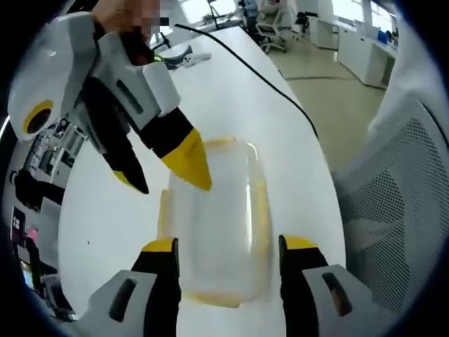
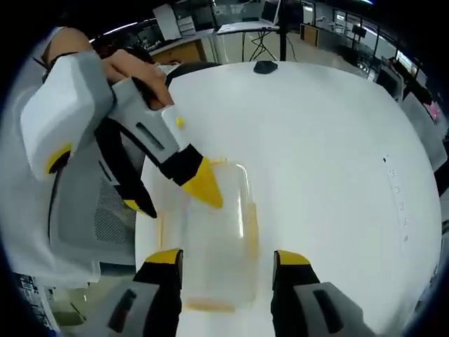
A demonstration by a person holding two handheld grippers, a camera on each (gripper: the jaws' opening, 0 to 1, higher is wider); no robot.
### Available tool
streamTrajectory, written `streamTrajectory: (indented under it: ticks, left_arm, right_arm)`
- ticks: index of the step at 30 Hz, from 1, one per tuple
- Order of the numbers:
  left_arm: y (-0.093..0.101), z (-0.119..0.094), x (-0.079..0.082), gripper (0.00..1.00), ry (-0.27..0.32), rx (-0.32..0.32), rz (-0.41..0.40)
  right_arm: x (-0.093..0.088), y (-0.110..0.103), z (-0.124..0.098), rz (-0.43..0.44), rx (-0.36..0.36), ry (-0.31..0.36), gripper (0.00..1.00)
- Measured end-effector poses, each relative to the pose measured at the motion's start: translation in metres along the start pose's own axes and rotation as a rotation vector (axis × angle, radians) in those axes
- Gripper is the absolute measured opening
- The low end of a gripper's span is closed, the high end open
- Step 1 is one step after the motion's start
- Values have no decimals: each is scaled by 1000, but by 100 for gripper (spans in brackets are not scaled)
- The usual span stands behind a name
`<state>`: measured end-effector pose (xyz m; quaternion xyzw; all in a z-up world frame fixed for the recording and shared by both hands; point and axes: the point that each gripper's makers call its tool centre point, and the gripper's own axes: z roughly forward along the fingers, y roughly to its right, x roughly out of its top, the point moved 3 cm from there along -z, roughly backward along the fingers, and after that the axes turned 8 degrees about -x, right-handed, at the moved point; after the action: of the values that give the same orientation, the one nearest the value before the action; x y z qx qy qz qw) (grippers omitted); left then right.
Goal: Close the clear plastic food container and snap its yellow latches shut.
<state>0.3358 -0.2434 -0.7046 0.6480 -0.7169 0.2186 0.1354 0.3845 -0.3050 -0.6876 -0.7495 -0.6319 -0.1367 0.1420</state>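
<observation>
— Clear plastic container (image 1: 214, 221), where?
— White worktop (image 1: 252, 98), near its edge beside a mesh chair (image 1: 393, 210). Left gripper (image 1: 228, 246) jaws apart, straddling it; right gripper (image 2: 224, 256) likewise. Open worktop beyond.

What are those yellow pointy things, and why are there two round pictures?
A person holds a tool in each hand, called a hand-held gripper. Each has two yellow-tipped jaws that pinch like tongs, and a small camera riding on it. So each round picture looks out from one tool, and each also catches the other tool reaching in. In the left gripper view, the left hand-held gripper rises from the bottom; in the right gripper view, the right hand-held gripper. Both are open, holding nothing. Between them, on a white table, sits a clear food container with yellow latches.
</observation>
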Motion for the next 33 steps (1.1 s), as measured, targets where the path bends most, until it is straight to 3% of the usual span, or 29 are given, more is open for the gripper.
streamTrajectory:
  ticks: [23,33]
  left_arm:
    - [-13,1,-26,71,-65,-30,-1]
    - [-14,11,-32,75,-87,-47,-11]
  right_arm:
    - [-34,-29,-13,-96,-101,-14,57]
    - [-41,-27,-5,-129,-197,2,64]
